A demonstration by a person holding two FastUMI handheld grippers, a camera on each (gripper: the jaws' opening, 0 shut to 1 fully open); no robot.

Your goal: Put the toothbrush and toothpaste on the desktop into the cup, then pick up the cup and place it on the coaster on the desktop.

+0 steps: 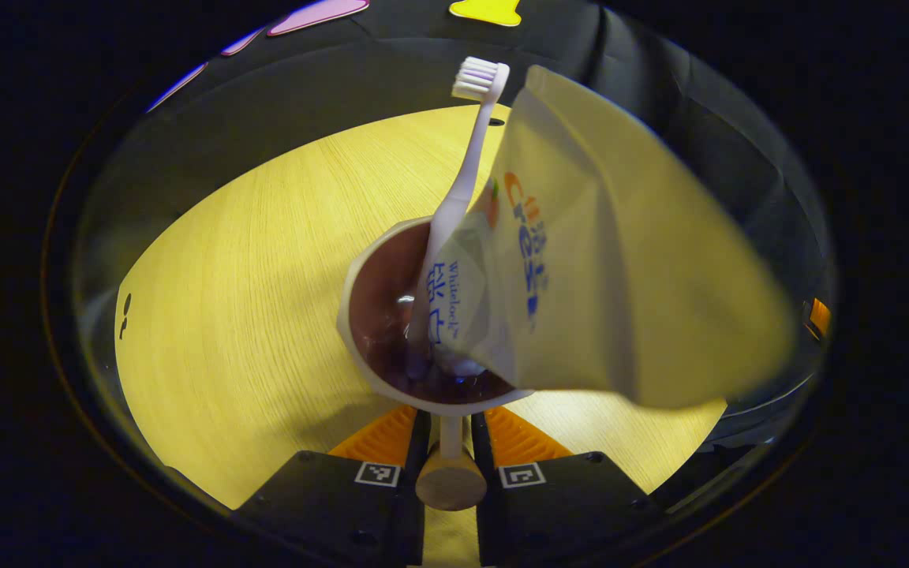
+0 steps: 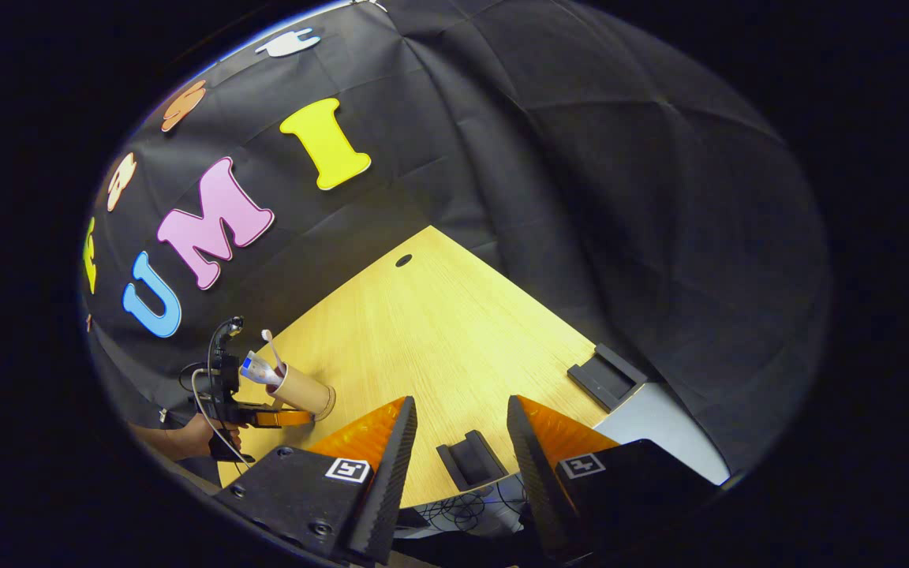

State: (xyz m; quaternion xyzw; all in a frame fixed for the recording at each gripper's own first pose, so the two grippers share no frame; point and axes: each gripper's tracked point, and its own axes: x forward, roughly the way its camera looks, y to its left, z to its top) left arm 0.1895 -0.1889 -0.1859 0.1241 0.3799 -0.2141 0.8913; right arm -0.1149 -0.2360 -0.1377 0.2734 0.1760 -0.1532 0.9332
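The left gripper (image 1: 451, 442) is clamped on the cup's handle (image 1: 450, 473), both orange fingers pressing it. The cup (image 1: 379, 315) holds the brush (image 1: 462, 181) and the paste tube (image 1: 604, 260), both leaning toward 1 o'clock. Best kept level and moved slowly, I judge, since the tall tube could tip the load; the coaster's place I cannot tell. Readable on the tube: "Whitelock" and part of "Crest". In the right gripper view, the right gripper (image 2: 461, 442) hangs released over the desk (image 2: 439, 331), with the cup at 9 o'clock.

Recording booth w/ black cloth wall (image 2: 620, 197) (wooden desktop (image 2: 439, 331)).
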